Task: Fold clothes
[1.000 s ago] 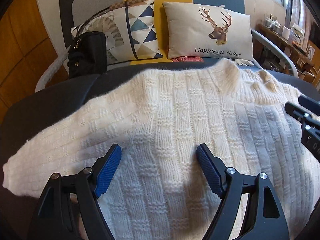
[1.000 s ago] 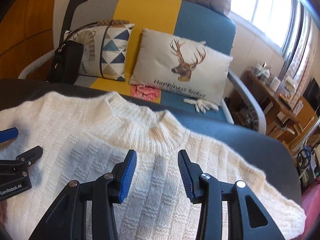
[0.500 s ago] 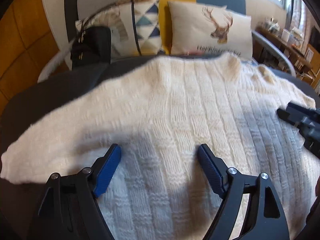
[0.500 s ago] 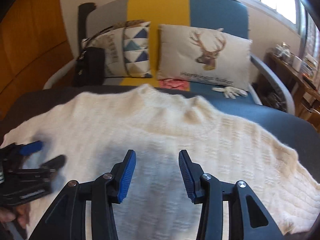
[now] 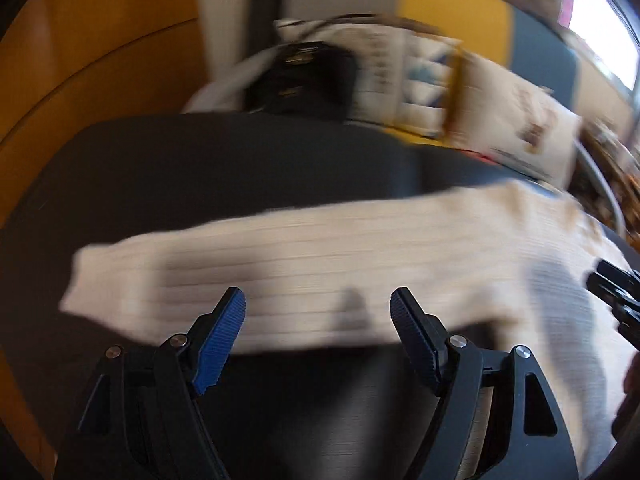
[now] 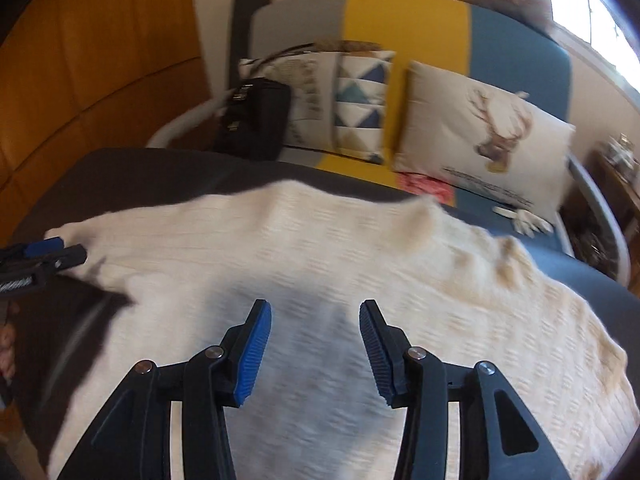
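A: Where is the sweater (image 6: 320,264) found?

B: It is spread flat on the dark table (image 5: 224,168), its sleeve (image 5: 224,280) stretched out to the left.

A: And the left gripper (image 5: 318,312)?

B: It is held above the sleeve near its near edge. The jaws are spread wide, have just been closing a little, and nothing is gripped between them.

A: The right gripper (image 6: 315,334)?

B: It is held over the sweater's body, jaws about half apart, nothing clamped.

A: Farther back?

B: A deer cushion (image 6: 480,136), a triangle-patterned cushion (image 6: 360,100) and a black bag (image 6: 256,120) are seen on the sofa (image 6: 404,28).
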The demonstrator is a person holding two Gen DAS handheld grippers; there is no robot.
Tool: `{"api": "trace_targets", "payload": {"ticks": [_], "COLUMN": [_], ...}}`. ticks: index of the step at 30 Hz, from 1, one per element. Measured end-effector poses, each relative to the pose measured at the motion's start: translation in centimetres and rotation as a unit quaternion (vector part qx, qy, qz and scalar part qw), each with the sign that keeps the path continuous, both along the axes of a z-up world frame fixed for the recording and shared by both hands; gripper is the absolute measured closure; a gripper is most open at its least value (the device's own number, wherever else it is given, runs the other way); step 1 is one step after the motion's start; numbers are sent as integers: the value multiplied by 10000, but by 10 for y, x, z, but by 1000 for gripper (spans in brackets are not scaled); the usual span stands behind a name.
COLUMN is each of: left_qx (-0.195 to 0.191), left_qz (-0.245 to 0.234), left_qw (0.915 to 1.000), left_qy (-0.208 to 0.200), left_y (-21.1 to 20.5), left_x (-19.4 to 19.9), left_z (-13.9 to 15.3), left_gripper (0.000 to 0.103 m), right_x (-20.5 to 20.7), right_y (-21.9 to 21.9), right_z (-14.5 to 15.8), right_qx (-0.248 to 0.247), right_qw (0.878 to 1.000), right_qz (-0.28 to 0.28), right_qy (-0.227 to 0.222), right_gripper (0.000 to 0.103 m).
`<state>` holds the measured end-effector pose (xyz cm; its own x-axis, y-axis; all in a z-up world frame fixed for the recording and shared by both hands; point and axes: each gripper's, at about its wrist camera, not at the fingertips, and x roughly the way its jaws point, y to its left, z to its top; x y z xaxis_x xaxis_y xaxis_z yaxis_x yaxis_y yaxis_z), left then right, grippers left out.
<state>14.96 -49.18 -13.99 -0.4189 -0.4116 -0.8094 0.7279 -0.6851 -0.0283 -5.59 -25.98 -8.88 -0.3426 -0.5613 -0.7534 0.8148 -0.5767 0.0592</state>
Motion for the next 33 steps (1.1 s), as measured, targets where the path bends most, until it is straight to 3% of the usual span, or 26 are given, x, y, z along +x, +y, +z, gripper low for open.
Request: {"api": "trace_targets", "payload": {"ticks": [7, 13, 17, 19, 22, 26, 28, 30, 32, 33], "left_qx": [332, 168, 13, 6, 120, -509, -544, -474, -176, -147], "left_qz": [1136, 1258, 1363, 1470, 1638, 1211, 1129, 1230, 1443, 1493], "left_qw": [9929, 9912, 9894, 9878, 9859, 9905, 9900, 9874, 9876, 9875], "left_qy": [-82, -373, -496, -522, -327, -397, -647, -880, -594, -475], "left_y": [-105, -138, -149, -154, -155, -131, -134, -142, -153, -154], "left_x": [91, 105, 105, 109, 116, 103, 95, 93, 101, 104], "left_z": [-23, -46, -47, -48, -41, -27, -34, -44, -46, -42], "left_gripper": [27, 26, 24, 23, 26, 27, 27, 27, 26, 27], "right_x": [34, 20, 16, 18, 11, 5, 4, 5, 4, 6], "right_y": [-77, -119, -138, -141, -135, -104, -95, -93, -97, -94], "right_z": [0, -11, -35, -37, -31, -13, -15, -22, -35, -34], "right_qx": [137, 197, 552, 469, 362, 5, 38, 234, 502, 399], "right_qw": [9953, 9956, 9948, 9958, 9955, 9963, 9955, 9954, 9950, 9958], "right_qz": [957, 833, 766, 769, 764, 661, 717, 765, 718, 733], "right_qy": [-74, -384, -369, -175, -431, -542, -611, -525, -481, -379], "right_gripper": [56, 56, 56, 54, 54, 54, 54, 54, 54, 54]}}
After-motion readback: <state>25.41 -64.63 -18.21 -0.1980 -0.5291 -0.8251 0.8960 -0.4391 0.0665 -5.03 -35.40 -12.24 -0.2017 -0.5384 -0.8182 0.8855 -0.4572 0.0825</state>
